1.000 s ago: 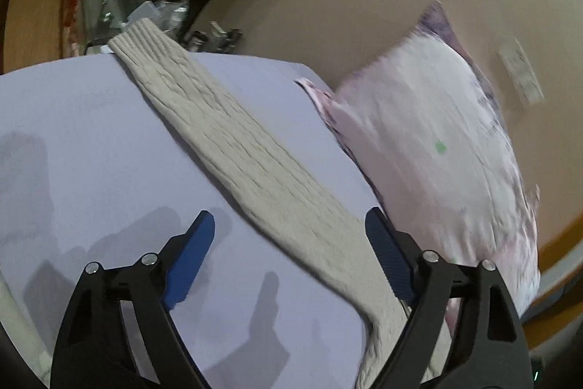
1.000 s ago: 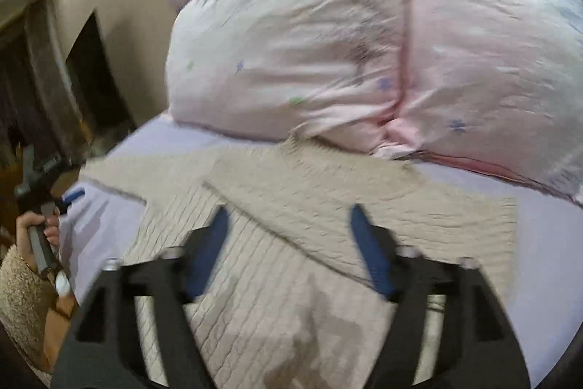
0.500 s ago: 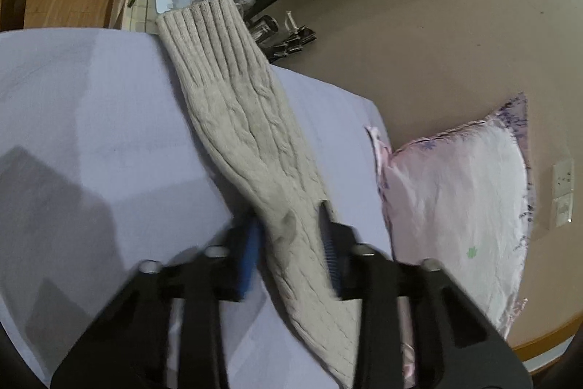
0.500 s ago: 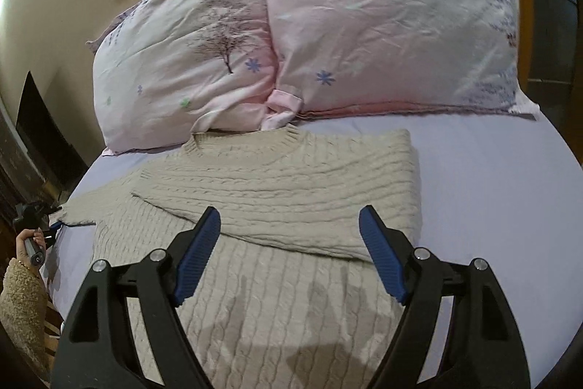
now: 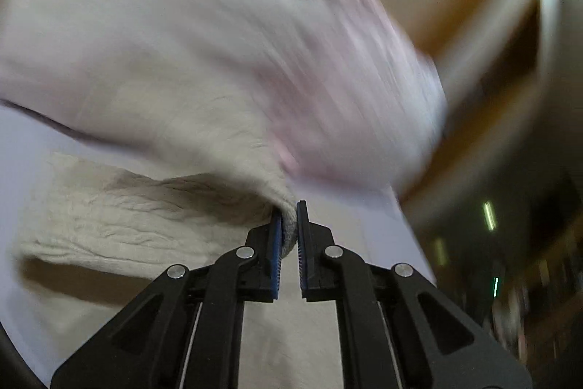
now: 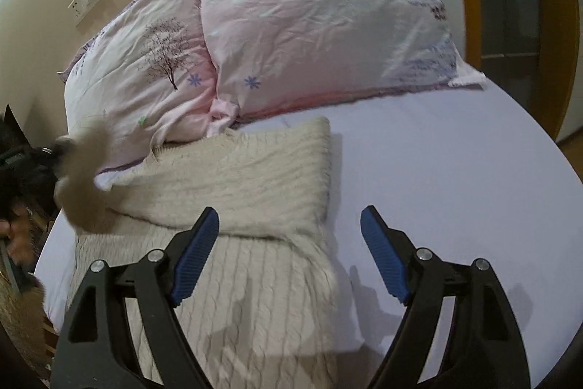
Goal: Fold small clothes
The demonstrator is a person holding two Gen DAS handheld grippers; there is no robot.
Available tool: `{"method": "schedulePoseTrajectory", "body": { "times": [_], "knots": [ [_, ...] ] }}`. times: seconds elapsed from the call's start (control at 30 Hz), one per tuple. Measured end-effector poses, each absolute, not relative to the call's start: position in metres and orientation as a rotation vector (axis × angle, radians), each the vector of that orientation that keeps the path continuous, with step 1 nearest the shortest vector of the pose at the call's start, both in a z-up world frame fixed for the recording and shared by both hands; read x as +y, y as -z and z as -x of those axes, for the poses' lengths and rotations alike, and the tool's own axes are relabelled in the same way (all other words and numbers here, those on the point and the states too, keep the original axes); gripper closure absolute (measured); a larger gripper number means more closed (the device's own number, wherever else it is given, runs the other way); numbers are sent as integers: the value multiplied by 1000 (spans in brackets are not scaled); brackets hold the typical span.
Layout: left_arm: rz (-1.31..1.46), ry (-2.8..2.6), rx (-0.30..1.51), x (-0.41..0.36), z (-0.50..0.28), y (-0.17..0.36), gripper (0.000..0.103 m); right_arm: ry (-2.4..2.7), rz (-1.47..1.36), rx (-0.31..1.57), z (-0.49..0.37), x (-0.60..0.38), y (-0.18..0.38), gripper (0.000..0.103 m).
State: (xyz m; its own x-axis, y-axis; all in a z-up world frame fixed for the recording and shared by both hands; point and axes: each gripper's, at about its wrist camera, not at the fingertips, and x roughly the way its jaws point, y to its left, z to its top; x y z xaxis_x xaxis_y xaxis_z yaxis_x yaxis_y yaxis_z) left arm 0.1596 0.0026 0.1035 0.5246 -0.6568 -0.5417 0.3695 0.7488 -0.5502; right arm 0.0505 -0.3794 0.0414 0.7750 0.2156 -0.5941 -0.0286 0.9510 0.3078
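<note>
Bed with lilac sheet fills the right wrist view. Two pink pillows lean against the wall at its head, the left one with a tree print, the right one overlapping it. Cream cable-knit sweater lies flat on the bed just in front of the pillows, collar touching them; its right sleeve is folded across the chest, body running down under the right gripper. Its other sleeve is lifted off the bed at the left edge, blurred, hanging from the left gripper. In the left wrist view the left gripper has its blue pads pressed together, pinching a bunch of the sleeve knit; fabric trails away to the left above the sheet, pillows blurred behind. Right gripper is spread wide, holding nothing, hovering over the sweater's lower right edge, left finger above knit, right finger above bare sheet.
</note>
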Motion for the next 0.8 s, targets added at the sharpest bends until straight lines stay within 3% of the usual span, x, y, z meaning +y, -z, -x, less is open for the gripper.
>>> {"method": "schedulePoseTrajectory", "body": {
  "times": [0.03,0.13,0.33,0.4,0.47,0.57,0.63,0.7,0.8],
  "knots": [
    [334,692,890,-27,-154,-88,97,-141,-295,683,-45,-382,-42,23],
    [282,745,902,-32,-125,-77,97,-188,-288,686,-18,-395,-46,18],
    [307,660,839,78,-29,-83,96,-447,-428,795,40,-418,-33,14],
    [340,599,885,121,10,-69,88,-557,-481,853,65,-421,-20,14],
    [418,564,924,150,38,-52,81,-600,-489,901,83,-421,-11,17],
    [539,560,985,186,81,-21,58,-614,-532,1011,104,-422,15,22],
    [583,548,1020,193,95,1,56,-596,-628,1059,101,-424,37,24],
    [637,556,1035,194,97,20,56,-637,-749,1081,94,-423,61,34],
    [707,595,1039,188,98,42,56,-693,-848,1096,84,-413,86,38]
  ]
}}
